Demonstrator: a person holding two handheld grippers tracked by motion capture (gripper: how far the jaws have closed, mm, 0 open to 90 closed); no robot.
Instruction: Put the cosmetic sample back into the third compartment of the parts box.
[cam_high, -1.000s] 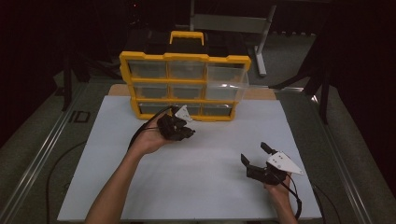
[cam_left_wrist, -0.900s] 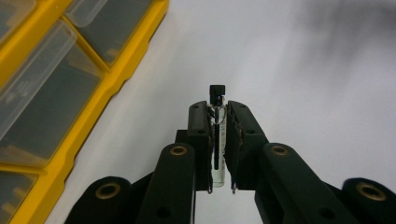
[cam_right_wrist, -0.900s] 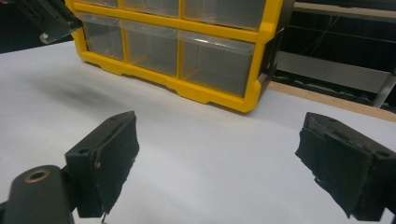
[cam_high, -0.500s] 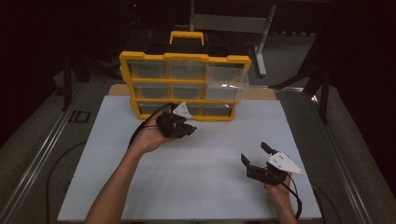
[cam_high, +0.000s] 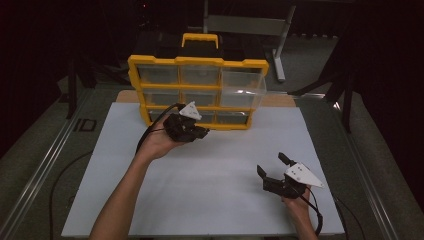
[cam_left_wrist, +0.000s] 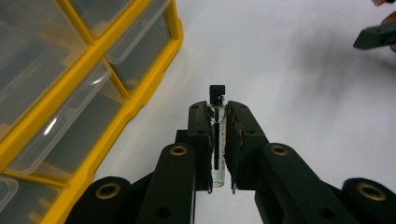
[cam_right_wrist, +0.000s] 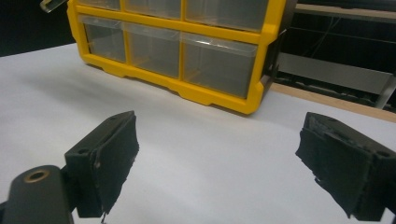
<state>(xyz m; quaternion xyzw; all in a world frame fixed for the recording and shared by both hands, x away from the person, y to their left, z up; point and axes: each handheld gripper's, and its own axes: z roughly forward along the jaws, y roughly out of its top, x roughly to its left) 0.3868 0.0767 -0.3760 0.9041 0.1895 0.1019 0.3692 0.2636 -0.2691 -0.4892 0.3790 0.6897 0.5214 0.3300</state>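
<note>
My left gripper (cam_high: 196, 133) hovers just in front of the yellow drawer organiser (cam_high: 197, 62) and is shut on a small clear vial with a black cap (cam_left_wrist: 217, 135), which stands upright between the pads. In the left gripper view the organiser (cam_left_wrist: 140, 100) fills the left side. The top-right drawer (cam_high: 242, 90) of the organiser is pulled out. My right gripper (cam_high: 271, 165) rests low at the front right of the white sheet, jaws wide apart with nothing between them; its fingers (cam_right_wrist: 107, 158) frame bare white surface, with the organiser (cam_right_wrist: 219, 98) beyond.
The white sheet (cam_high: 210, 170) covers most of the table. A metal rail (cam_high: 47, 165) runs along the left edge. A grey stand (cam_high: 245, 22) sits behind the organiser in the dark.
The left gripper with the vial has shifted slightly up and toward the organiser. The right gripper has stayed where it was.
</note>
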